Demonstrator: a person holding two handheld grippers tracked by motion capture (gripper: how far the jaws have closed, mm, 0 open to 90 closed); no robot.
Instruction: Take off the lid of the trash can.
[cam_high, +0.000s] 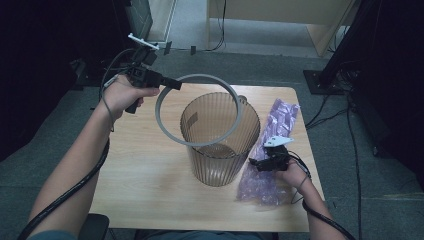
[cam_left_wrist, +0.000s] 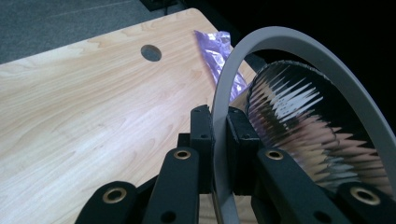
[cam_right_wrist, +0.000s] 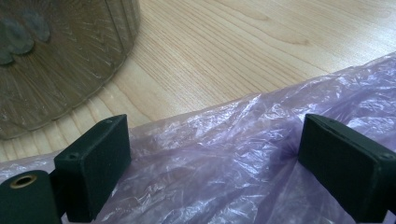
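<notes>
Left hand-held gripper (cam_high: 172, 83): upper left of the high view, jaws pinched on the near edge of a grey ring (cam_high: 199, 110), which it held tilted in the air above the mouth of the bin. In the left gripper view the ring's band (cam_left_wrist: 219, 140) stood clamped between the two black pads.

Right hand-held gripper (cam_high: 256, 162): lower right of the high view, jaws spread wide, resting over a purple plastic bag (cam_high: 270, 150) but not gripping it; the right gripper view showed film (cam_right_wrist: 210, 154) lying slack between the pads.

Ribbed translucent bin (cam_high: 220, 145): upright at the tabletop's centre, empty, bag just beside it at right.

Step judged: ring lifted off, bag about to be picked up to line the bin. Next move calls for closing on the film and lifting it clear.

Tabletop (cam_high: 140, 165): bare at left and front; the bag lay along the right edge.
</notes>
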